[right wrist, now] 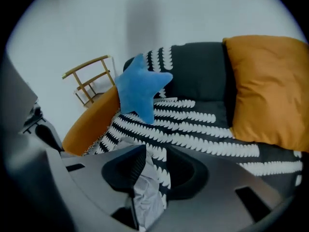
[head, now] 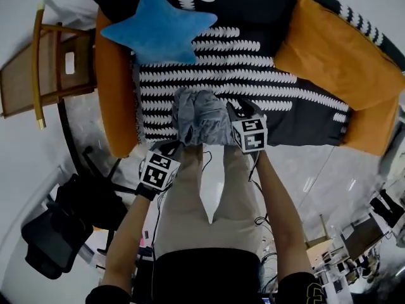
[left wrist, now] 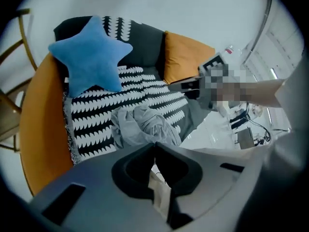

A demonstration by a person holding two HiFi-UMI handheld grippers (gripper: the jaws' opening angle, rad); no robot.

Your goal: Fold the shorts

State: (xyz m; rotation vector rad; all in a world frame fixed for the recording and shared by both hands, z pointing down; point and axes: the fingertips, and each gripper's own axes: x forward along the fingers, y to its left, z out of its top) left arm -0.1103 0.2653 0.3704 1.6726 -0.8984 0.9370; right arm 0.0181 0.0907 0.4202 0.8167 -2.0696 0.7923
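Note:
The grey shorts (head: 199, 116) lie crumpled on the black-and-white patterned sofa blanket (head: 253, 75), near the seat's front edge. My right gripper (head: 235, 111) is at the right edge of the shorts. In the right gripper view (right wrist: 153, 154) a fold of the grey cloth (right wrist: 145, 192) is pinched between the jaws. My left gripper (head: 179, 145) hovers just off the sofa's front edge, below the left side of the shorts. Its jaws (left wrist: 154, 146) are shut with no cloth in them, and the shorts (left wrist: 145, 124) lie just beyond the tips.
A blue star pillow (head: 158, 27) rests at the back left of the seat. An orange cushion (head: 335, 49) leans at the right and an orange bolster (head: 114, 87) runs along the left. A wooden chair (head: 44, 68) and a black office chair (head: 50, 233) stand at the left.

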